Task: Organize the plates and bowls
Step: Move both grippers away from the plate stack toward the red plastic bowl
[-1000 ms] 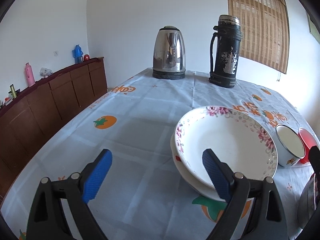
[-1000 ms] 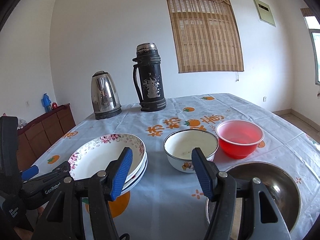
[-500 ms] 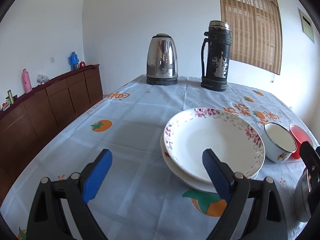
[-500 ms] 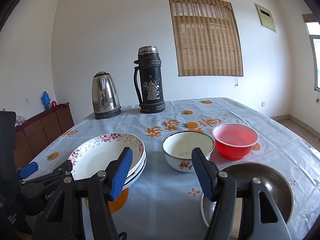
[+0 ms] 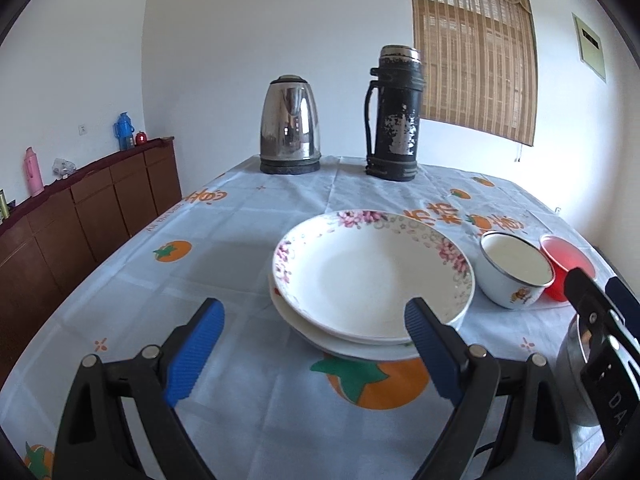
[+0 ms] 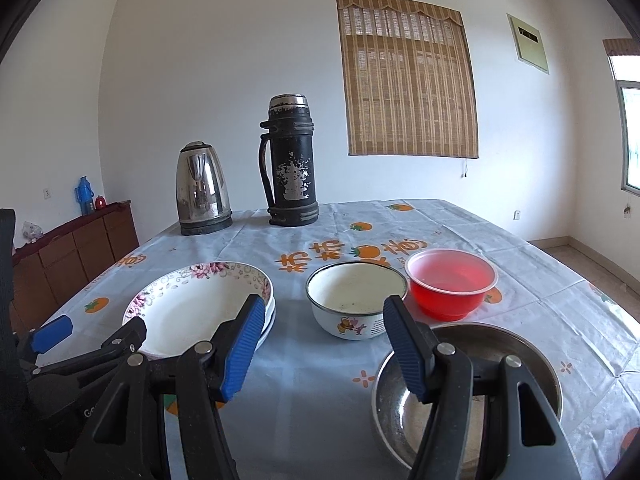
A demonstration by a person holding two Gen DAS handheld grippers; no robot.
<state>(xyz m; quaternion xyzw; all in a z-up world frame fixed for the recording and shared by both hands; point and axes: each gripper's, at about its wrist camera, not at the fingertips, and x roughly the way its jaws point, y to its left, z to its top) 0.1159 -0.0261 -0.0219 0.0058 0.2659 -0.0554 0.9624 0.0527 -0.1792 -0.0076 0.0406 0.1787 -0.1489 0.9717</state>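
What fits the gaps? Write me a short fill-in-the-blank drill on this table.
1. The flowered plate lies on top of another ____.
2. The plastic bowl beside the enamel bowl is ____ in colour.
3. Nearest the right gripper sits a ____ bowl.
Missing words: plate; red; steel

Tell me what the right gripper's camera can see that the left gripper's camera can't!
Only the right wrist view shows the whole inside of the steel bowl, a bright window at the far right, and the floor beyond the table. Only the left wrist view shows the pink bottle on the sideboard. Both show the stacked flowered plates, the white enamel bowl, the red bowl, the kettle, the black flask, the bamboo blind, and both open grippers: left gripper, right gripper.
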